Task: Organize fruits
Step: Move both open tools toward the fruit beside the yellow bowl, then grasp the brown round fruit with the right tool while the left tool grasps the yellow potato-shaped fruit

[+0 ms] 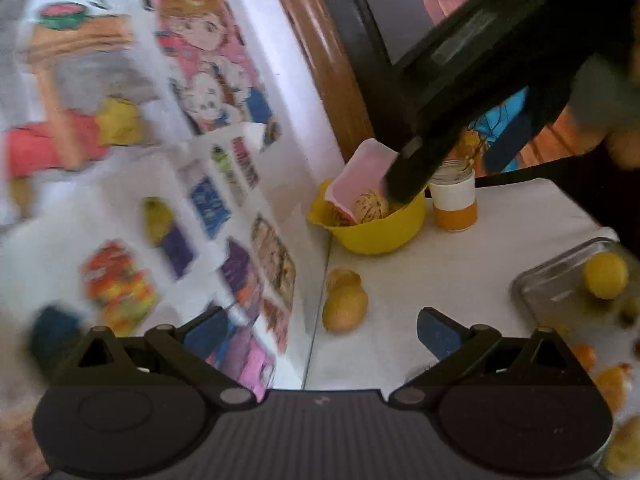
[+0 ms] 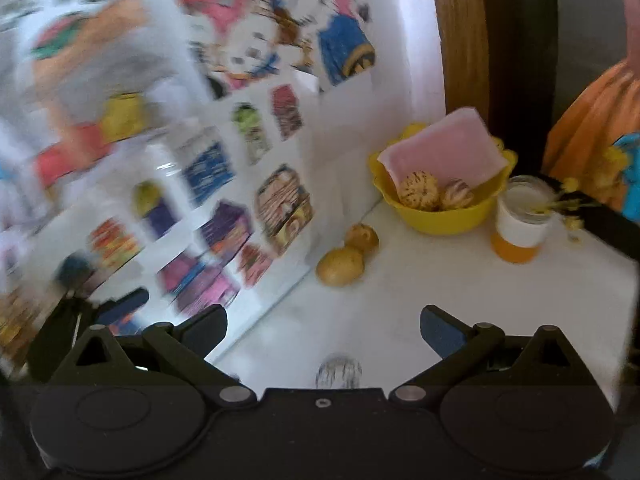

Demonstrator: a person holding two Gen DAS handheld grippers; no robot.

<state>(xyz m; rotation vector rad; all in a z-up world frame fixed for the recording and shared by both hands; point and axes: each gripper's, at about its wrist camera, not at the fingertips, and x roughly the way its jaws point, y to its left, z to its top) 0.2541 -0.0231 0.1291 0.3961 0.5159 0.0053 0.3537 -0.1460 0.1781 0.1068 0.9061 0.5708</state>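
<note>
The left wrist camera looks forward and down over a white table (image 1: 500, 240) toward the far wall, with the wall of drawings (image 1: 168, 128) filling its left half and a yellow bowl (image 1: 376, 236) at the far middle. The right wrist camera sits nearer the wall, facing the same far corner, with the bowl (image 2: 444, 216) to its upper right. Both views share the bowl, the orange-bottomed jar (image 1: 456, 204) (image 2: 520, 224) to its right, the two yellow fruits (image 1: 344, 304) (image 2: 344, 264) by the wall, and the drawings (image 2: 200, 140).
</note>
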